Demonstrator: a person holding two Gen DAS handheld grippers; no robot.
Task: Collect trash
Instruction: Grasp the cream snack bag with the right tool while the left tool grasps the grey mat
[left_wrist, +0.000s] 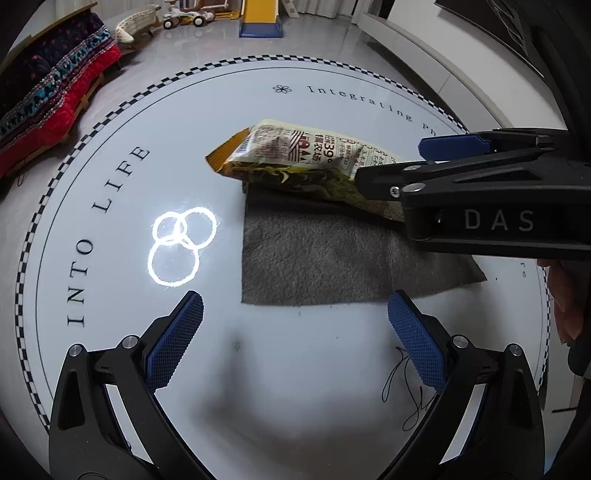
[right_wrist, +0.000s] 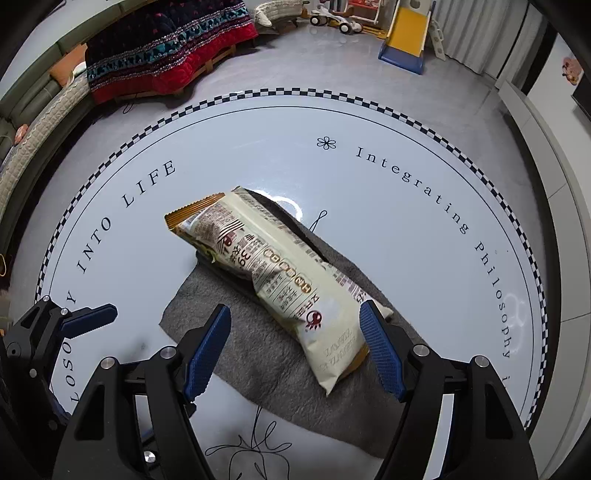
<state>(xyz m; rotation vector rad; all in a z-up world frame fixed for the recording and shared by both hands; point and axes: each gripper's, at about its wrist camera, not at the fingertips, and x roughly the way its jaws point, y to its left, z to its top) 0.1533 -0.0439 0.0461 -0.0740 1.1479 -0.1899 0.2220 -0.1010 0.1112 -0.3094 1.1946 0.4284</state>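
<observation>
A cream and orange snack wrapper (right_wrist: 280, 273) lies on a grey cloth (right_wrist: 258, 354) on the round white table (right_wrist: 369, 206). My right gripper (right_wrist: 295, 347) is open, its blue pads on either side of the wrapper's near end, not closed on it. In the left wrist view the wrapper (left_wrist: 295, 158) lies at the cloth's (left_wrist: 325, 258) far edge, and the right gripper (left_wrist: 417, 158) comes in from the right over it. My left gripper (left_wrist: 295, 339) is open and empty above bare table, just short of the cloth's near edge.
The table has a checkered rim (right_wrist: 295, 90) and printed lettering. Beyond it on the grey floor are a sofa with a red and dark blanket (right_wrist: 166, 48), a yellow toy slide (right_wrist: 406, 33) and a toy car (right_wrist: 336, 20). A white cabinet (right_wrist: 554, 147) stands at the right.
</observation>
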